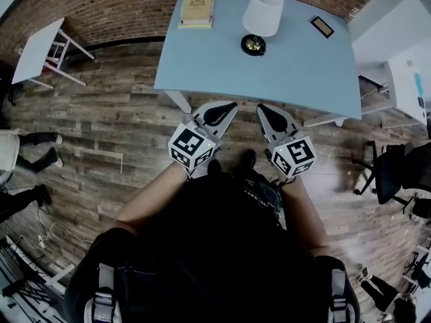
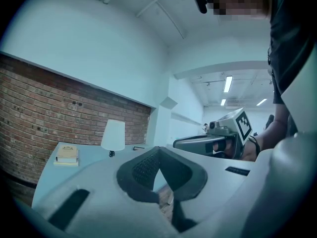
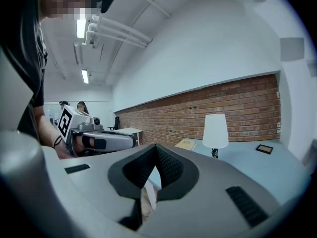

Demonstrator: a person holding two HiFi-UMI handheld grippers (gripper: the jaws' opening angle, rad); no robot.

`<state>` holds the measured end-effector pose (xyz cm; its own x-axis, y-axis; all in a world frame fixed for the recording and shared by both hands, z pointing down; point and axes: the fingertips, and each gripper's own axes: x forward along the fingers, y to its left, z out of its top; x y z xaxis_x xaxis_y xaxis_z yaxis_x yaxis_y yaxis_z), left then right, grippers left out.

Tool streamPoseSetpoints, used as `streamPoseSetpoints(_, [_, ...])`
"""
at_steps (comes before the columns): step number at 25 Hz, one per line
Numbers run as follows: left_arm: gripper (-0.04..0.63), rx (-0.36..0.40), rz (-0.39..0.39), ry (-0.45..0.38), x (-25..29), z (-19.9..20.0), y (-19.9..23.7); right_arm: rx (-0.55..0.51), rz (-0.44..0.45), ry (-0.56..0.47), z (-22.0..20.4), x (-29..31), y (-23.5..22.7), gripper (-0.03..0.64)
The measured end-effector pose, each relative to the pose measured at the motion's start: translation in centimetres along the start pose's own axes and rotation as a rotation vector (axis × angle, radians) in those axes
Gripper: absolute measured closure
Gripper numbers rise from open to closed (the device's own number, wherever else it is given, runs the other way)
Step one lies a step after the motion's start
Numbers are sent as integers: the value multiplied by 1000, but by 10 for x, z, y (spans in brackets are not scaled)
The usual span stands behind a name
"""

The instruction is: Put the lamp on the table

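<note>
A lamp (image 1: 262,12) with a white shade and a dark round base stands upright near the far side of the light blue table (image 1: 303,73). It also shows in the left gripper view as the lamp (image 2: 113,135) and in the right gripper view as the lamp (image 3: 216,130). My left gripper (image 1: 230,106) and right gripper (image 1: 262,109) are side by side just short of the table's near edge, well apart from the lamp. Both point toward the table. Each is shut, its pads meeting at the tip, with nothing between them: left gripper (image 2: 158,148), right gripper (image 3: 156,147).
A yellow book (image 1: 196,11) lies at the table's far left, a small dark framed object (image 1: 322,26) at its far right. A white side table (image 1: 37,49) stands at left, office chairs (image 1: 390,173) and a white desk (image 1: 404,79) at right. People's legs (image 1: 37,157) are at far left.
</note>
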<state>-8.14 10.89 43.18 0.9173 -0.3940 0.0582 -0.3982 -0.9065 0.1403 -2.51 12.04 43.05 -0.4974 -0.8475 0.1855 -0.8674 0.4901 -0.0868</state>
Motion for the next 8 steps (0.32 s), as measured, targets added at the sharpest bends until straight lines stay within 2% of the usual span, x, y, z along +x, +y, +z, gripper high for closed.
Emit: streamPoseSetpoints(8, [586, -7, -9, -1, -12, -1, -4, -7, -1, -6, 4, 1, 14, 601])
